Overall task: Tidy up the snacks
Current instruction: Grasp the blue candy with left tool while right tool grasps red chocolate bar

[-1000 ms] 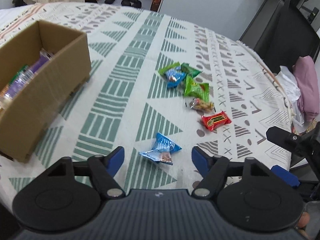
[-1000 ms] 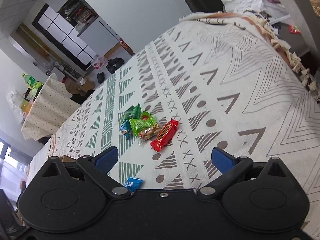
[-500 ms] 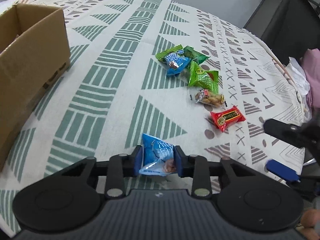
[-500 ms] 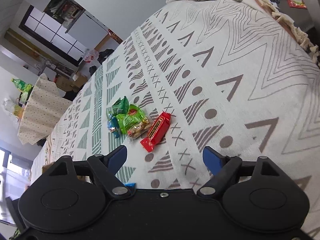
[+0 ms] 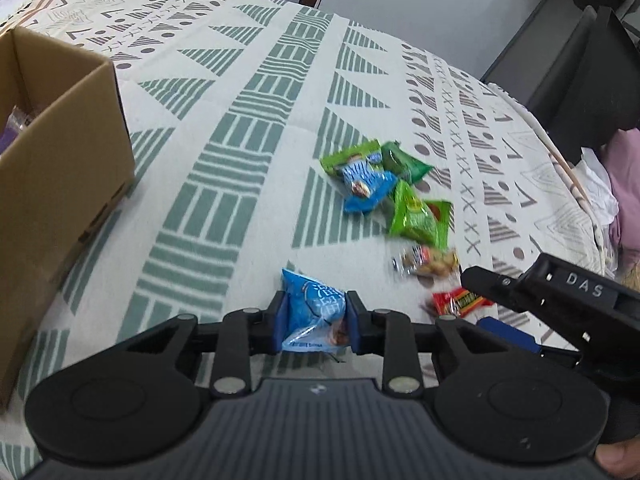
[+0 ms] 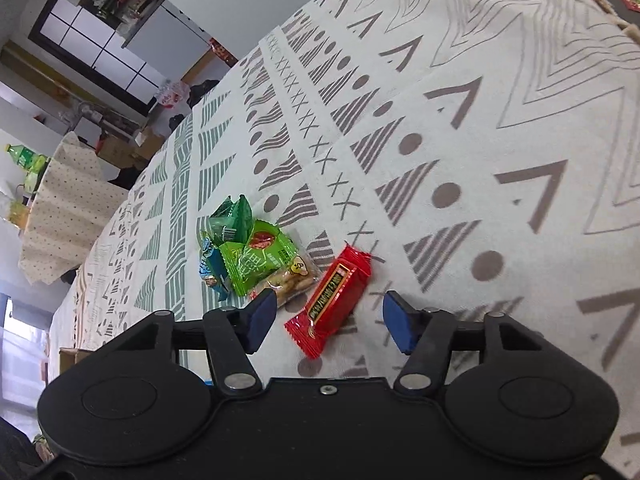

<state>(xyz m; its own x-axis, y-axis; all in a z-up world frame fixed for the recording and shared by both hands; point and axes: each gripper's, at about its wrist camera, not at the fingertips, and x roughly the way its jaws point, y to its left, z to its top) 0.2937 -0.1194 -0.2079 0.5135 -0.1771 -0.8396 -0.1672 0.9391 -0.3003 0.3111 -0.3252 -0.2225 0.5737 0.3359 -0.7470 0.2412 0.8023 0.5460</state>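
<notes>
Left gripper (image 5: pixel 315 322) clamped on a blue snack packet (image 5: pixel 314 312), pads pressing both sides, packet just above the patterned cloth (image 5: pixel 248 152) on the worktop. Right gripper (image 6: pixel 329 316) spread wide, holding nothing, its fingers either side of a red candy bar (image 6: pixel 334 300) lying flat on the cloth; the left pad (image 6: pixel 262 314) sits close to the peanut packet (image 6: pixel 292 278). In the left view the right gripper's body comes in from the right edge, over the red bar (image 5: pixel 458 300).

Rest of the pile sits beyond the red bar: peanut packet, bright green packet (image 5: pixel 420 216), second blue packet (image 5: pixel 366 184), two darker green packets (image 5: pixel 404 162) at the far end, overlapping each other.

Cardboard box (image 5: pixel 60 168) stands at left on the cloth, well apart from the pile, something purple inside, details not readable.
</notes>
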